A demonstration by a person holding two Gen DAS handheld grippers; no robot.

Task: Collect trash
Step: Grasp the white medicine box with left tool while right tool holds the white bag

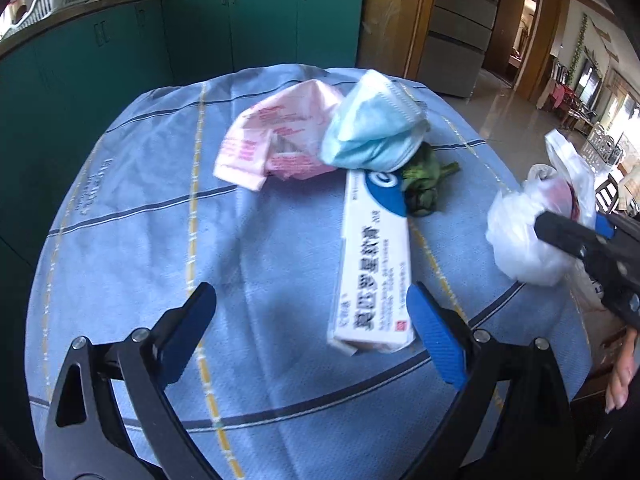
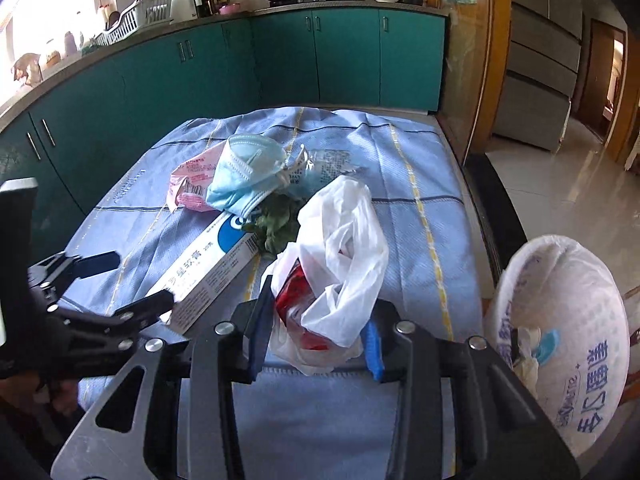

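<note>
Left wrist view: the left gripper stands released, its blue pads wide apart above the blue checked cloth on the tabletop. The near end of the white ointment box lies between the pads, closer to the right-hand pad and touching neither; its long axis runs away from the camera, and its far end is hidden beneath the blue face mask. A pink wrapper lies just left of the mask, partly tucked under it. A wilted green leaf shows only in part beside the box's far end. At the right edge the right gripper is cut off by the frame, its tips sunk in the white plastic bag.

Right wrist view: the right gripper is clenched on the crumpled white plastic bag, both pads pressing its lower folds; something red shows through, unidentifiable. The bag's loose top rises away from the camera. A bin lined with a printed white bag stands off the table's right edge, its contents hard to read.
</note>
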